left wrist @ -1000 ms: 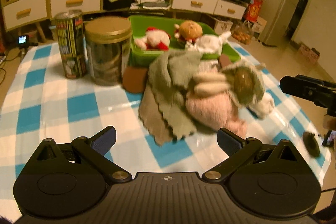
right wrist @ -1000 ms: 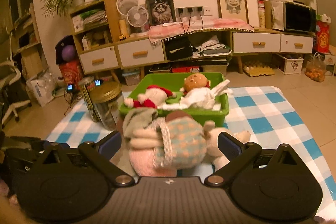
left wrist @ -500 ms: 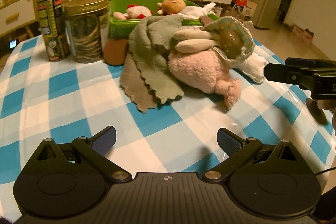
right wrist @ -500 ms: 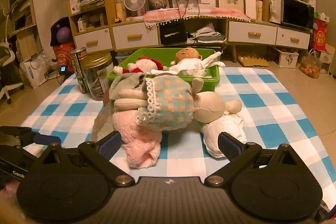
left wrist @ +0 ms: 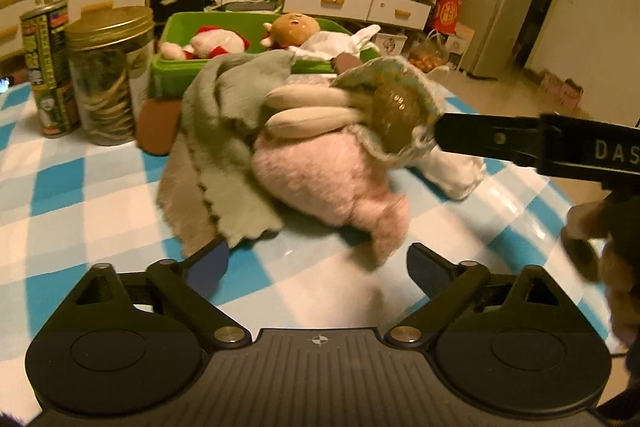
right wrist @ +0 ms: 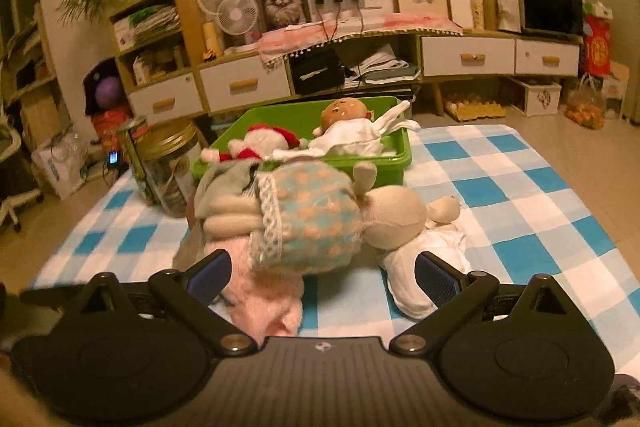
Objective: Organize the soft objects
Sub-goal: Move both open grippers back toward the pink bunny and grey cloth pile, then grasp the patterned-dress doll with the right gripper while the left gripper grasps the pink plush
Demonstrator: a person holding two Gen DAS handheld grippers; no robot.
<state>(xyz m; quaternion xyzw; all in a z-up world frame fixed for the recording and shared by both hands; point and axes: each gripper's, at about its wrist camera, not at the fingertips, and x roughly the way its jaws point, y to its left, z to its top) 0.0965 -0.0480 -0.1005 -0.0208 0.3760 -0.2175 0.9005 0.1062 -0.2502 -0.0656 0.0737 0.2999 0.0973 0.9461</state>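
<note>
My left gripper [left wrist: 318, 261] jaws are closing, empty, near the pink plush [left wrist: 320, 179] heaped on the worktop [left wrist: 80, 187]; my right gripper [right wrist: 322, 277] gapes. Grabbing may drag the grey cloth [left wrist: 228, 131], apparently underneath.

Dim amber indoor light, fisheye-bent edges, slight motion blur, tablecloth [left wrist: 312, 259] glare.

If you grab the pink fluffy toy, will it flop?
Probably. The pink toy sags flat on the cloth with a limb drooping, so it looks soft and light. The rabbit doll lying across it would likely slide off.
</note>
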